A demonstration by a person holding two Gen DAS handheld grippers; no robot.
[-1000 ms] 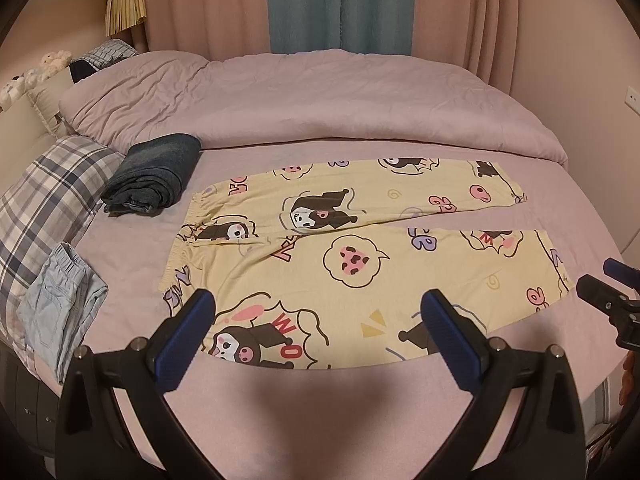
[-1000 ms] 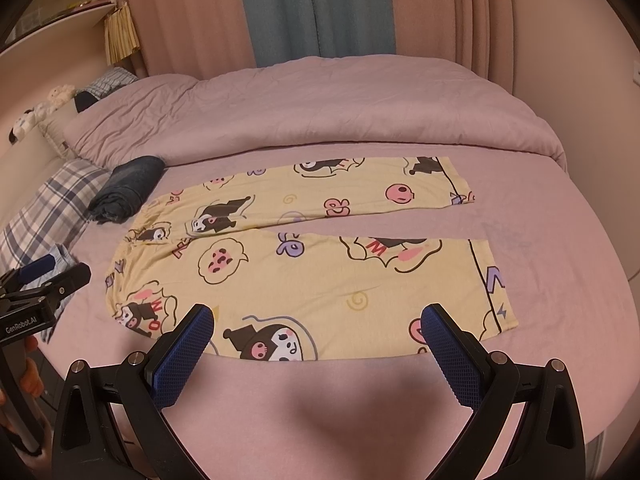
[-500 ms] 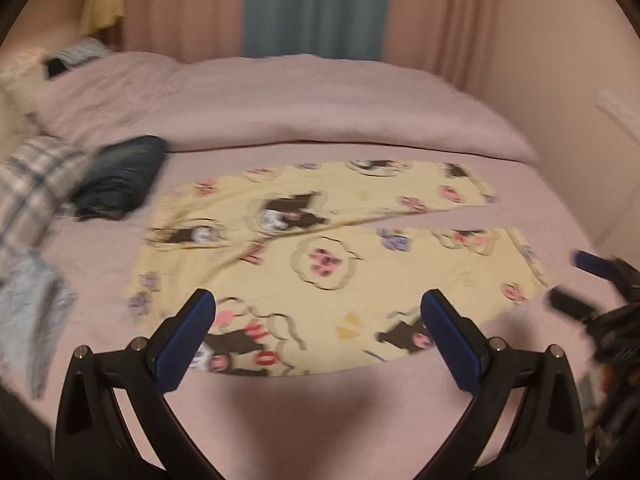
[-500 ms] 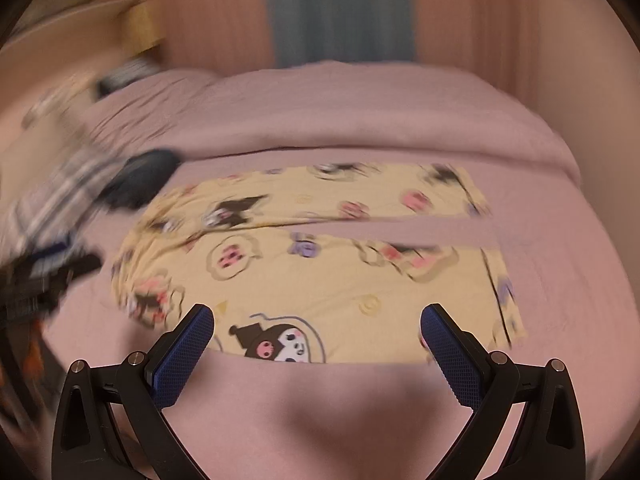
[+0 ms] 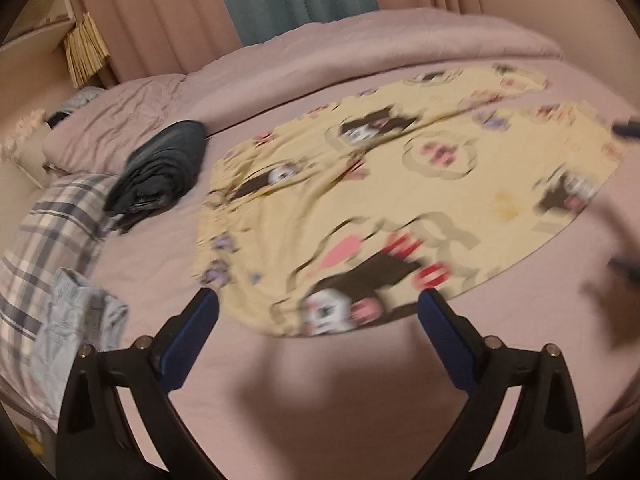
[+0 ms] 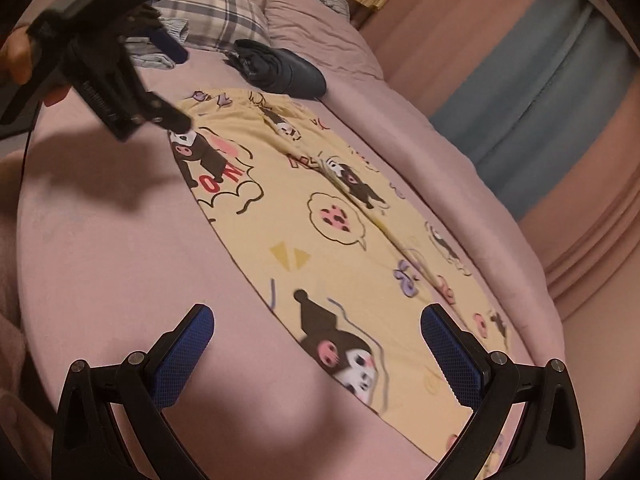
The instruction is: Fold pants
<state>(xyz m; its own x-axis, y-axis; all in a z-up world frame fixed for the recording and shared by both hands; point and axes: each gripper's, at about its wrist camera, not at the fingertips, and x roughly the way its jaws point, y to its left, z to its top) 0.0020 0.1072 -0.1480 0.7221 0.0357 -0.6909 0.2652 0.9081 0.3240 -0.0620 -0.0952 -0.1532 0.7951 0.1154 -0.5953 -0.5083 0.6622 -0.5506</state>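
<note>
1. Pink bedding covers the bed on which the work is done, with curtains behind it.
2. Yellow printed pants are laid flat and unfolded on the bedding, both legs side by side, the gathered waistband toward the pillows.
3. Thin, light, limp fabric is judged from the flat lie and small wrinkles; it is expected to drape and sag when lifted and to slide easily over the sheet.
4. A pinch at the near waistband corner and another at the near leg edge is judged best, so that one leg can be carried over the other without bunching.
5. No fold is yet made.
6. The left gripper is held spread wide above the near waistband corner, gripping nothing.
7. The right gripper is held spread wide over the near leg edge, gripping nothing.
8. A dark folded garment lies just beside the waistband; a plaid pillow and a pale blue garment lie further out.
</note>
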